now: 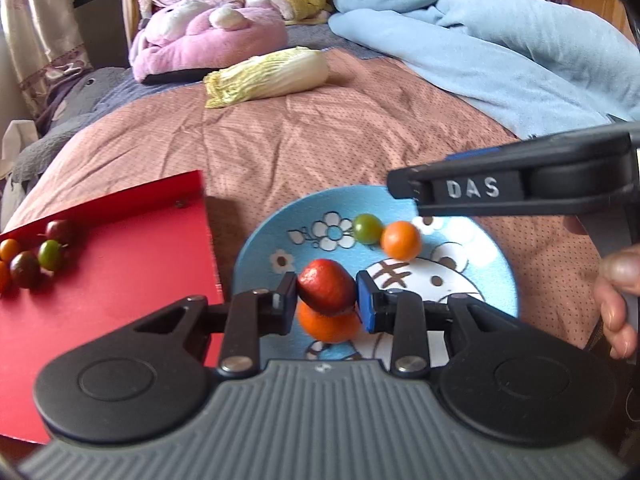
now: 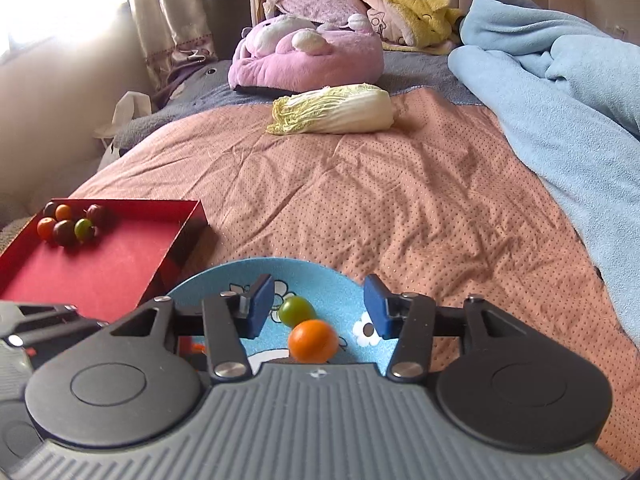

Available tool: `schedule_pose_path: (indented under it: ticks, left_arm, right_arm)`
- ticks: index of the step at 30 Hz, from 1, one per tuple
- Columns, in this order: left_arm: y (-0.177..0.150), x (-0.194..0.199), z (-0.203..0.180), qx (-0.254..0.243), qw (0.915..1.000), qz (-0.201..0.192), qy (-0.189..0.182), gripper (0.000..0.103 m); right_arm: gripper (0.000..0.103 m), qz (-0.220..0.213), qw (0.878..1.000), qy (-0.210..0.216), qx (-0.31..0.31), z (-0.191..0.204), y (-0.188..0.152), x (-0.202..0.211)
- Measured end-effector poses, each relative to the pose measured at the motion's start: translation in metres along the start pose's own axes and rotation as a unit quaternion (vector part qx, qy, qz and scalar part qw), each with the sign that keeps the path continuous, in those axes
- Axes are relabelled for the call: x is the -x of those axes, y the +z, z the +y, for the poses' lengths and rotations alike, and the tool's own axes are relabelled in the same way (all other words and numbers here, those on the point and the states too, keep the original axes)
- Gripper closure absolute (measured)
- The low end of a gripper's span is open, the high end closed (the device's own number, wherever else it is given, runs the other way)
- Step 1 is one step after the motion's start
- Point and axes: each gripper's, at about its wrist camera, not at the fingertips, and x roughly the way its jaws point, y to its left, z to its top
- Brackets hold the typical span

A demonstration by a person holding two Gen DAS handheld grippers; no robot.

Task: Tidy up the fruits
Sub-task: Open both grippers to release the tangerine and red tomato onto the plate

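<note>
My left gripper [image 1: 326, 300] is shut on a dark red tomato [image 1: 326, 286], held just above a blue cartoon plate [image 1: 472, 280]. An orange tomato [image 1: 330, 326] lies under it on the plate. A green tomato [image 1: 367, 229] and another orange tomato [image 1: 401, 240] lie farther back on the plate. My right gripper [image 2: 320, 308] is open and empty over the plate [image 2: 224, 276], with the green tomato [image 2: 295, 310] and orange tomato [image 2: 313, 341] between its fingers; its fingers [image 1: 404, 184] reach in from the right in the left wrist view. A red tray [image 1: 120, 248] on the left holds several small tomatoes [image 2: 70, 222].
Everything sits on a pink dotted bedspread [image 2: 360, 200]. A napa cabbage [image 2: 334, 109] lies farther back. A light blue blanket [image 2: 560, 92] is bunched on the right. A pink plush toy [image 2: 308, 54] and yellow clothing [image 2: 404, 8] lie at the head of the bed.
</note>
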Motion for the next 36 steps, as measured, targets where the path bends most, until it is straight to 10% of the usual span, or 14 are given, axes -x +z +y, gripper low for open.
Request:
schedule_pose_path:
  ticks: [36]
  left_arm:
    - [0.006, 0.016, -0.003, -0.012, 0.9992, -0.023, -0.029, 0.054]
  right_arm:
    - [0.031, -0.002, 1.0, 0.019, -0.01, 0.019, 0.003, 0.003]
